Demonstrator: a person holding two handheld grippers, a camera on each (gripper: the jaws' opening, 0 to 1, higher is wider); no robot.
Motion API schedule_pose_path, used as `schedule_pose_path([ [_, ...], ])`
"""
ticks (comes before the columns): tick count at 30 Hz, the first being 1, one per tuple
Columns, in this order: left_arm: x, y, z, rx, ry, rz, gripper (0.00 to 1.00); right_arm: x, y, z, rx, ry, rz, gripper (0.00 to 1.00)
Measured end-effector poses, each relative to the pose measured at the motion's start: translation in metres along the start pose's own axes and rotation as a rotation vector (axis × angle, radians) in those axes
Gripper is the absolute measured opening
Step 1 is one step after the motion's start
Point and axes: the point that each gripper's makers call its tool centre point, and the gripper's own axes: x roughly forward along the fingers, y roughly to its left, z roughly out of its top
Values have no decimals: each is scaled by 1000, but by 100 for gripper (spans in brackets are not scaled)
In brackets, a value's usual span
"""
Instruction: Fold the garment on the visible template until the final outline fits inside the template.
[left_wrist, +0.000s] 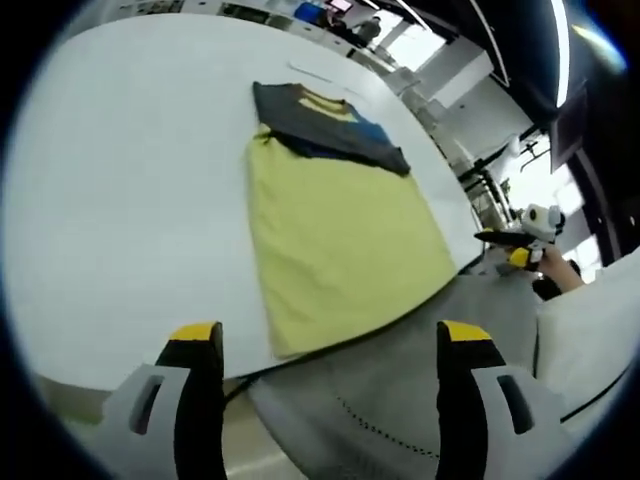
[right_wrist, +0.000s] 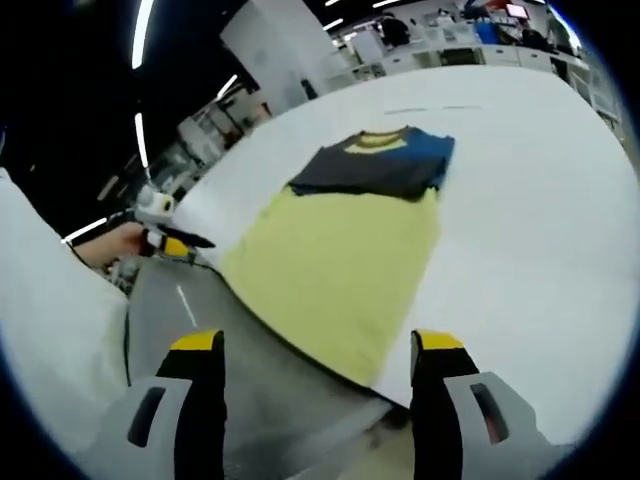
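Observation:
A garment (left_wrist: 335, 240) lies flat on the white table (left_wrist: 130, 200): a long yellow panel whose far end is dark grey and blue (left_wrist: 330, 125) with a yellow collar. Its near hem reaches the table's near edge. In the right gripper view the same garment (right_wrist: 340, 270) shows its dark end (right_wrist: 380, 165) farthest away. My left gripper (left_wrist: 330, 340) is open, held off the near table edge, nothing between its jaws. My right gripper (right_wrist: 315, 345) is also open and holds nothing. It appears at the right of the left gripper view (left_wrist: 525, 240), held in a hand. The left gripper (right_wrist: 160, 238) shows in the right gripper view.
A faint thin line (left_wrist: 320, 72) is marked on the table beyond the collar. Grey cloth (left_wrist: 400, 400) and a white sleeve (left_wrist: 590, 330) of the person lie below the table edge. Shelves and desks stand far behind the table.

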Motion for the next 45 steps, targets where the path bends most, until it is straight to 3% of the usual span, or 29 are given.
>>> schedule_pose_path([
  [14, 11, 8, -7, -13, 24, 0, 73, 19, -16, -24, 61, 76, -11, 64],
  [45, 18, 5, -16, -39, 32, -29, 60, 34, -21, -49, 151, 118, 6, 49],
])
